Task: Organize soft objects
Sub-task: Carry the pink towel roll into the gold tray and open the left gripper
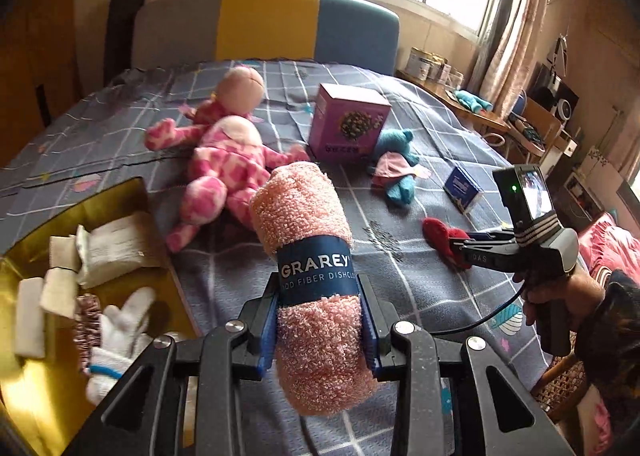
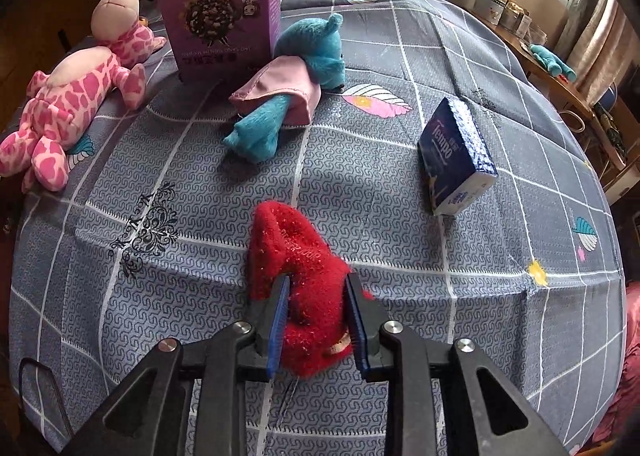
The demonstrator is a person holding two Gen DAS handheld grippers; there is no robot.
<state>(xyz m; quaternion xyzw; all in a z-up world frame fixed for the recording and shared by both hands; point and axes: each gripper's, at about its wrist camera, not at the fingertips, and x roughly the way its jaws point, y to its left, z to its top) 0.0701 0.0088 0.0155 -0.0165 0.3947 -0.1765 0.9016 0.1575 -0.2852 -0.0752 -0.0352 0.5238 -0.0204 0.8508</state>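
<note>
Left wrist view: the left tongs (image 1: 320, 330) are clamped on a rolled peach terry dishcloth with a navy paper band (image 1: 310, 256), which stands up out of the fingers at centre frame, above the grey checked bedspread (image 1: 420, 288). A yellow box holding white cloths (image 1: 24, 384) fills the lower left. Right wrist view: the right tongs (image 2: 316, 322), narrowly parted, grip a fuzzy red sock (image 2: 298, 276) lying at lower centre. Farther up lie a teal plush toy (image 2: 304, 67), a pink spotted plush toy (image 2: 68, 103), a purple carton (image 2: 222, 19) and a blue tissue pack (image 2: 454, 155).
</note>
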